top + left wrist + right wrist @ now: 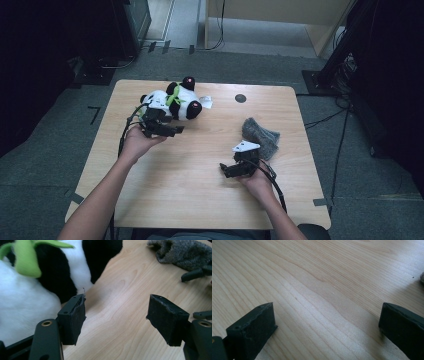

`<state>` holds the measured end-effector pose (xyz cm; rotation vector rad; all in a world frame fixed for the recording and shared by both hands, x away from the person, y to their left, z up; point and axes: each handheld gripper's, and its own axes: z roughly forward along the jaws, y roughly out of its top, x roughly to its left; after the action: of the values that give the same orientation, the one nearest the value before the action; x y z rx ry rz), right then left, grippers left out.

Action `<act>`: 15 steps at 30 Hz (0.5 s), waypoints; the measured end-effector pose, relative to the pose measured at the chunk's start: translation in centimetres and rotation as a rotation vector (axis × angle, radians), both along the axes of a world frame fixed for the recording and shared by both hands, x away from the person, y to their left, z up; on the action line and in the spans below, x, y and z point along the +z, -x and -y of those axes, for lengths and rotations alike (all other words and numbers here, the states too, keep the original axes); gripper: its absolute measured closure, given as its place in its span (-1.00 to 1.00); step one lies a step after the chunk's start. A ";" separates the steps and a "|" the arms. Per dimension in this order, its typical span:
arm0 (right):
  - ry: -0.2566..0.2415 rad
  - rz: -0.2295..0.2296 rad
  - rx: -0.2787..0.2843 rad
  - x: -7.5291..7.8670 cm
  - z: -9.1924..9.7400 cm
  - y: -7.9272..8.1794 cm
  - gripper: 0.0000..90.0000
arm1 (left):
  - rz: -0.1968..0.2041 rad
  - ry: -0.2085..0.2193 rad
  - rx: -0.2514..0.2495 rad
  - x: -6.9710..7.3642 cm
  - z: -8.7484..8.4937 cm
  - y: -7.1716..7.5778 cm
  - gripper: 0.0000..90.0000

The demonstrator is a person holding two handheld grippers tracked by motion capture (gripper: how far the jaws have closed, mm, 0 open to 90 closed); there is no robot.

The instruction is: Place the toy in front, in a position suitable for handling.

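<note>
A black-and-white panda plush (177, 102) with a green scarf lies on its side at the far left of the wooden table (200, 195). My left gripper (172, 130) hovers just in front of it, open. In the left gripper view the panda plush (30, 290) sits beside the left jaw, and the left gripper (116, 312) has only bare wood between its jaws. A crumpled grey knitted cloth (260, 135) lies at the right. My right gripper (226, 170) rests low just in front of that cloth, pointing left. In its own view the right gripper (327, 315) stands open over bare table.
A small dark round spot (240, 98) marks the table's far side. The grey cloth (182, 252) also lies at the top right of the left gripper view. Cables and dark equipment stands (350, 50) crowd the floor to the right.
</note>
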<state>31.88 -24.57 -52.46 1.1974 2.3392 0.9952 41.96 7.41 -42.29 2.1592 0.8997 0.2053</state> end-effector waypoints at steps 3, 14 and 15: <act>0.000 0.000 -0.001 0.0 0.0 0.0 -0.99 | 0.005 -0.007 0.012 0.4 -0.2 -0.7 -0.35; 0.000 0.000 -0.001 0.0 0.0 0.0 -0.99 | 0.041 -0.034 0.046 2.1 -0.6 -2.8 -0.33; 0.000 0.000 -0.001 0.0 0.0 0.0 -0.99 | 0.045 -0.042 0.051 2.3 -0.6 -3.3 -0.33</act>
<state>31.88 -24.57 -52.46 1.1982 2.3384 0.9950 45.24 8.01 -39.95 2.1630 0.9327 0.2999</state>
